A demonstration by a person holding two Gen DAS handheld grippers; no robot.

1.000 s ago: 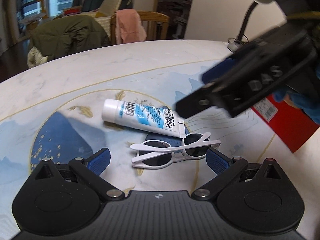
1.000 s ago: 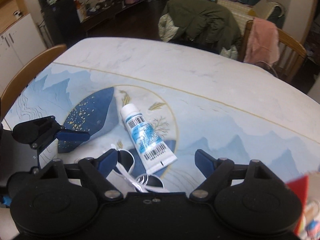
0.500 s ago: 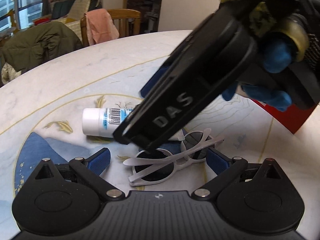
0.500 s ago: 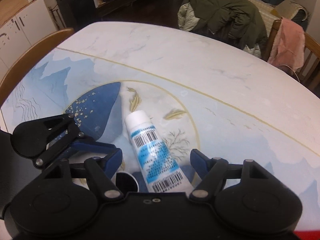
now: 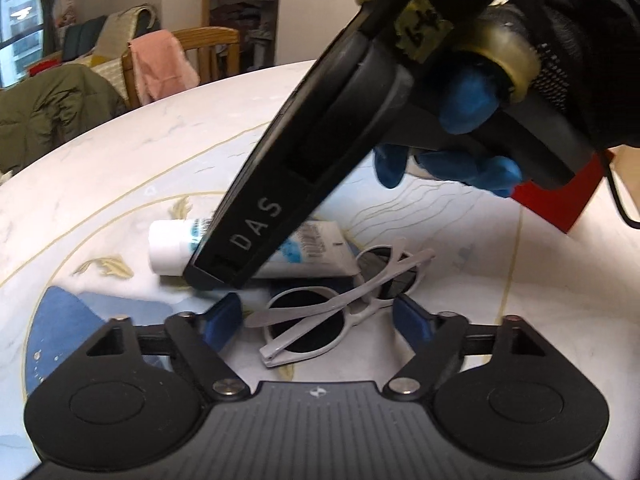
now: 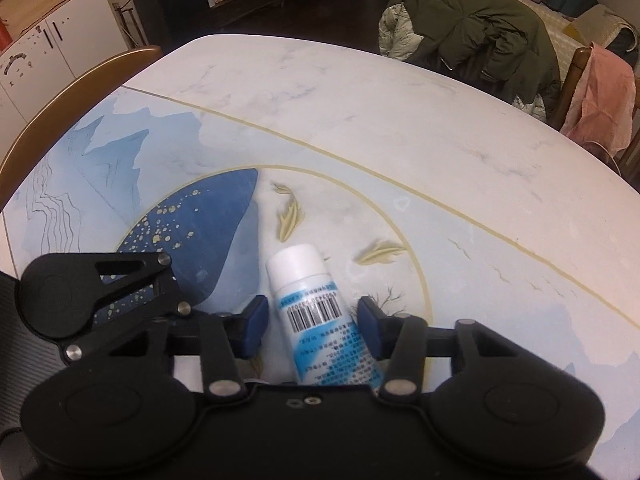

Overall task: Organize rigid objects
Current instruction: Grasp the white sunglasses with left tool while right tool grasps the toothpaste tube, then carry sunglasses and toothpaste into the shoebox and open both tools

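Observation:
A white tube with blue print and a barcode (image 6: 320, 320) lies on the table; it also shows in the left wrist view (image 5: 308, 252), partly hidden by the right gripper's body. My right gripper (image 6: 312, 320) is open with its blue pads either side of the tube, not touching it. White folded sunglasses with dark lenses (image 5: 332, 308) lie just in front of the tube. My left gripper (image 5: 320, 318) is open, low over the table, with the sunglasses between its pads.
A red box (image 5: 560, 200) stands at the right behind the right gripper. The round marble table (image 6: 360, 120) has a blue painted pattern. Chairs with a green coat (image 6: 472, 28) and a pink cloth (image 6: 604, 96) stand at the far edge.
My right gripper has come down over the tube and its pads have narrowed around it. My left gripper has moved closer to the sunglasses and its pads have narrowed.

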